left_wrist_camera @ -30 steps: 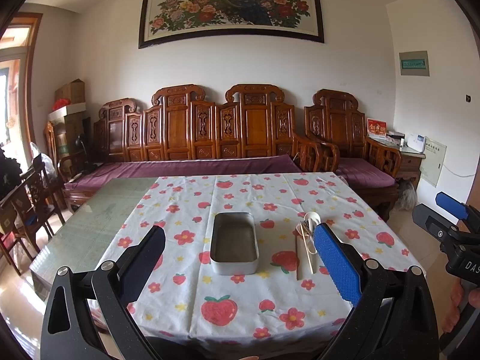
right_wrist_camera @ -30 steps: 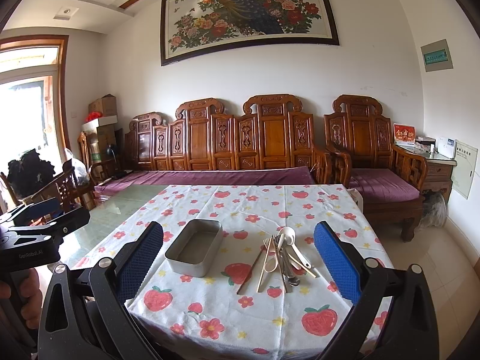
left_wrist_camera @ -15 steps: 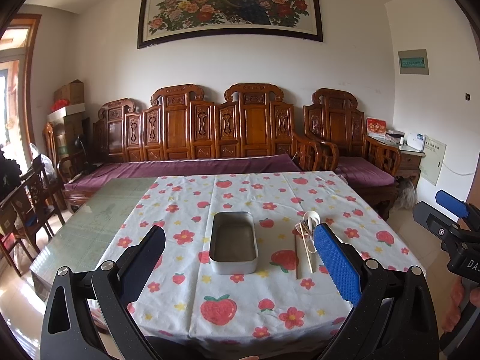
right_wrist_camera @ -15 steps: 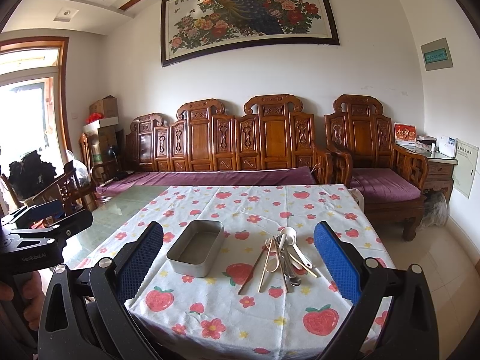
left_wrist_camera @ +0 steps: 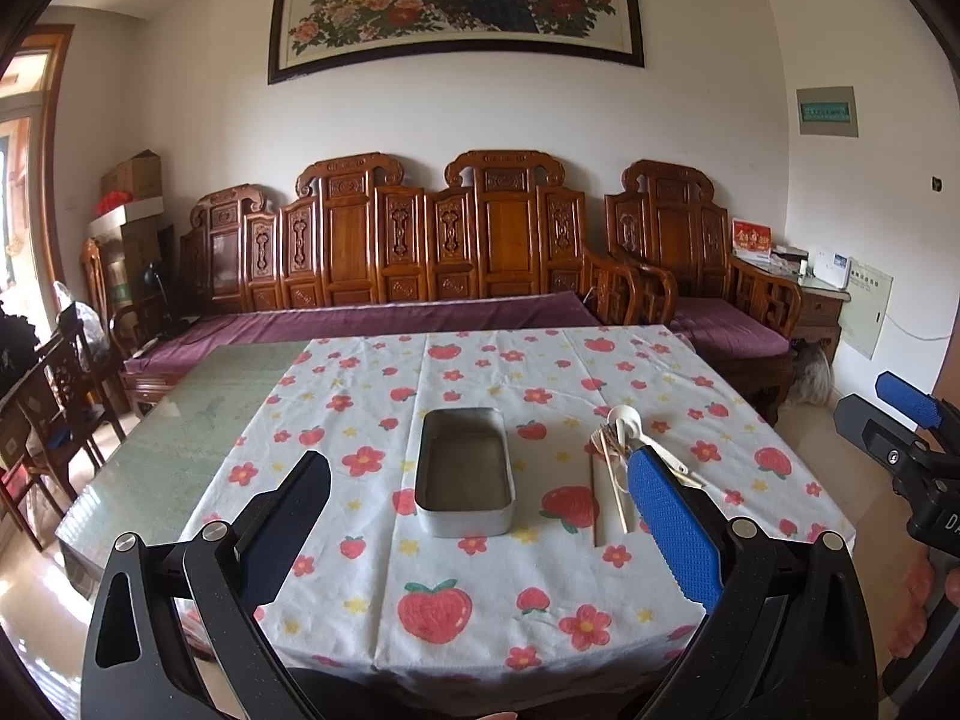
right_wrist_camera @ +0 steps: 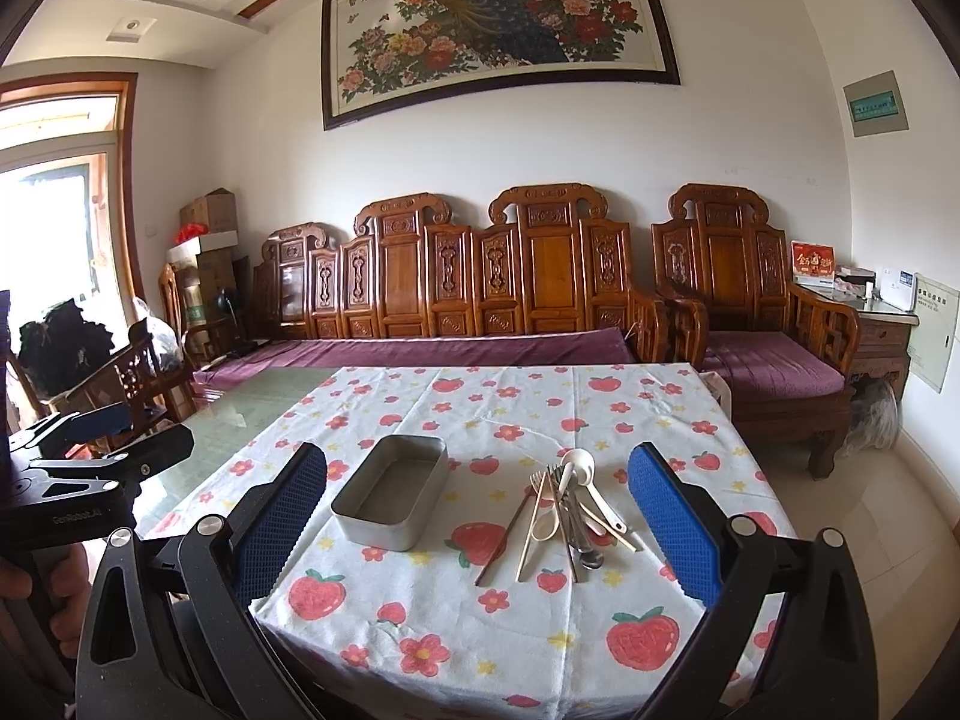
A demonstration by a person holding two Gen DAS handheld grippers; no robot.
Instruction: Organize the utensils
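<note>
An empty rectangular metal tin (left_wrist_camera: pixel 465 471) (right_wrist_camera: pixel 393 489) sits on the flowered tablecloth. To its right lies a pile of utensils (right_wrist_camera: pixel 567 507) (left_wrist_camera: pixel 618 462): white spoons, a fork, metal cutlery and chopsticks. My left gripper (left_wrist_camera: pixel 480 531) is open and empty, held above the table's near edge in front of the tin. My right gripper (right_wrist_camera: pixel 477 531) is open and empty, near the front edge, between tin and utensils. Each gripper shows at the other view's side, the right one (left_wrist_camera: pixel 906 420) and the left one (right_wrist_camera: pixel 102 438).
The tablecloth (left_wrist_camera: pixel 456 594) covers the right part of a glass-topped table (left_wrist_camera: pixel 180 420). A carved wooden sofa (left_wrist_camera: pixel 420 252) with purple cushions stands behind it. Chairs (left_wrist_camera: pixel 54 396) stand at the left, a side cabinet (left_wrist_camera: pixel 822 300) at the right.
Both views have shifted very slightly; the tin and utensils lie where they were. Both grippers stay open.
</note>
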